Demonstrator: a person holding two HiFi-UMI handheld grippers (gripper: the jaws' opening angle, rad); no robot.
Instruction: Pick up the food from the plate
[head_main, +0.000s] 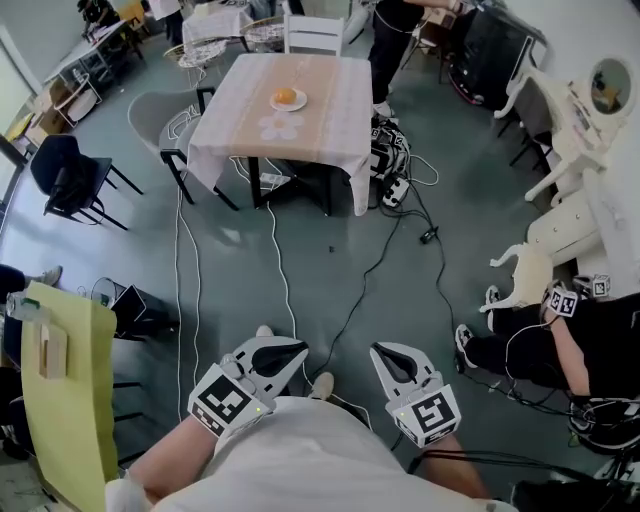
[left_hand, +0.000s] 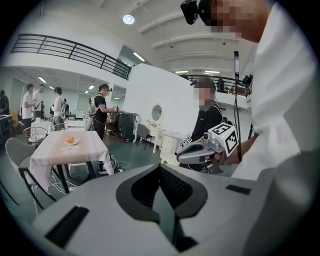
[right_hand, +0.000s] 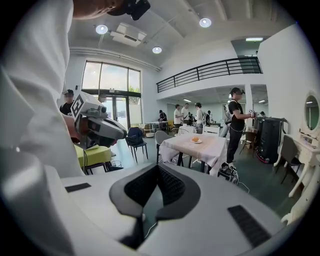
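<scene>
An orange piece of food (head_main: 285, 96) lies on a small white plate (head_main: 298, 103) on a table with a pale cloth (head_main: 330, 110), far ahead across the room. It shows small in the left gripper view as food (left_hand: 70, 140) and in the right gripper view as food (right_hand: 196, 139). Both grippers are held close to my body, well short of the table. My left gripper (head_main: 293, 352) is shut and holds nothing. My right gripper (head_main: 384, 354) is also shut and holds nothing. The black pads meet in both gripper views.
Cables (head_main: 280, 260) trail over the floor between me and the table. Chairs (head_main: 160, 125) stand at the table's left and a black chair (head_main: 70, 180) further left. A person (head_main: 395, 40) stands behind the table. Another person (head_main: 560, 340) sits at my right. White furniture (head_main: 570, 120) lines the right side.
</scene>
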